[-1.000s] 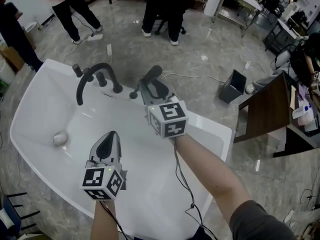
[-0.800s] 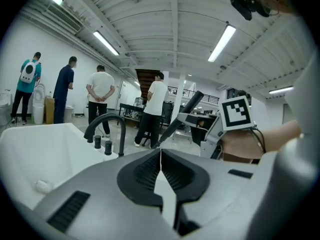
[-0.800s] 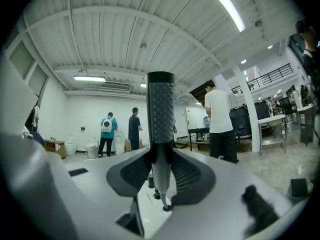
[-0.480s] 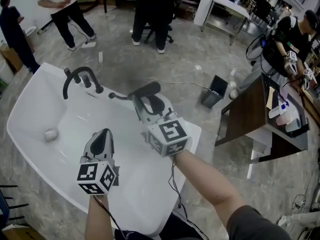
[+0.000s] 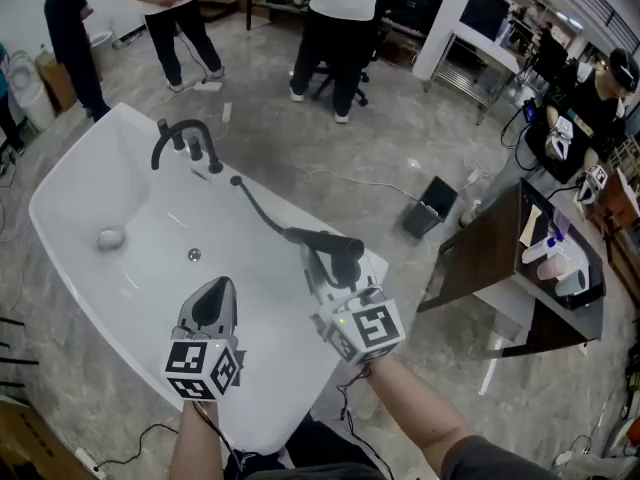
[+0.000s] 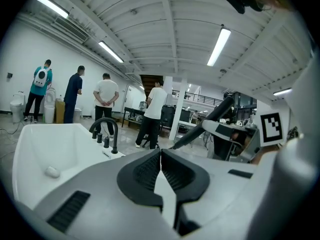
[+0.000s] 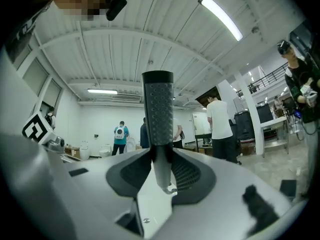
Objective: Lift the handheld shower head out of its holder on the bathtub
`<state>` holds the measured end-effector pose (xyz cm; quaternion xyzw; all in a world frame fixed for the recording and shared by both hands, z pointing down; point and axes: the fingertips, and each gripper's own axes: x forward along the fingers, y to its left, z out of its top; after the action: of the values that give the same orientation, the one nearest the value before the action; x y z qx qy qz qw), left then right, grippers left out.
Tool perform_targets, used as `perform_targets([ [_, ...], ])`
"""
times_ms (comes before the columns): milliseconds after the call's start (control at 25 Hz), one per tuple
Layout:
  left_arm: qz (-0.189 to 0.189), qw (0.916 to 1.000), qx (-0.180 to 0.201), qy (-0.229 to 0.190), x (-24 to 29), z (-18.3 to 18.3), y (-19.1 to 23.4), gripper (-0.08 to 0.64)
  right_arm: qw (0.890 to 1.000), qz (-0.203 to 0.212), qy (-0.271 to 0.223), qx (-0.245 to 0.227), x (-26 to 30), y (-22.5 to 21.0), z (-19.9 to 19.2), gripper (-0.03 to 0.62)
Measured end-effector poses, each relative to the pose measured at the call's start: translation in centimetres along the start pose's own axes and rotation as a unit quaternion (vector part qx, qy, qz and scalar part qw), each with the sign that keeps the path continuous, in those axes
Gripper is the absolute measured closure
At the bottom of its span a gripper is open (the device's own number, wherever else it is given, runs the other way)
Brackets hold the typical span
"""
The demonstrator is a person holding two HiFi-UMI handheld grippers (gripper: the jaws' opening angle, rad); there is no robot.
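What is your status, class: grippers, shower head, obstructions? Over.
Left gripper shut, empty. Right gripper shut on shower head, away from faucet, hose trailing to bathtub deck. Nothing seen in the way.

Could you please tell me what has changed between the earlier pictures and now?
The right gripper, clamped on the shower head throughout, has carried it away from the faucet towards the near end of the bathtub, drawing the hose out behind. The left gripper stayed shut and empty.

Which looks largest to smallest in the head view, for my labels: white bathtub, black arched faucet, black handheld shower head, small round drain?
white bathtub
black arched faucet and black handheld shower head: alike, unranked
small round drain
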<state>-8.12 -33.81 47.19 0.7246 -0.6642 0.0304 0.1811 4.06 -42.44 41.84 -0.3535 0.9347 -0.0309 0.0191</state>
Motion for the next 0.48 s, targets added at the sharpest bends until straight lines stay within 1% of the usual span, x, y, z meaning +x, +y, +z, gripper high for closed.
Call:
perform_targets([
  [80, 0.006, 1.0000, 0.001, -0.003, -1.9, 0.4, 0.1, 0.543, 1.000, 0.000, -0.002, 0.017, -1.7, 1.0, 0.2, 0.459],
  [160, 0.016, 0.9997, -0.013, -0.012, -3.9, 0.9, 0.7, 0.543, 1.000, 0.001, -0.004, 0.025, -3.1, 2.1, 0.6, 0.459],
  [240, 0.019, 0.9993, -0.027, -0.017, -6.2, 1.1, 0.7, 0.543, 1.000, 0.005, -0.006, 0.014, -4.8, 3.4, 1.0, 0.459],
  [320, 0.014, 0.9996, -0.021, -0.016, -8.4, 1.0, 0.1, 0.543, 1.000, 0.004, -0.009, 0.006, -6.6, 4.7, 1.3, 0.459],
  [400, 0.009, 0.9997, -0.012, -0.017, -10.5, 1.0, -0.2, 0.543, 1.000, -0.006, -0.007, 0.009, -8.1, 5.8, 1.7, 0.459],
  [480, 0.006, 0.9997, -0.015, -0.018, -12.7, 0.8, -0.3, 0.543, 1.000, -0.017, -0.003, 0.011, -9.7, 7.0, 1.8, 0.459],
])
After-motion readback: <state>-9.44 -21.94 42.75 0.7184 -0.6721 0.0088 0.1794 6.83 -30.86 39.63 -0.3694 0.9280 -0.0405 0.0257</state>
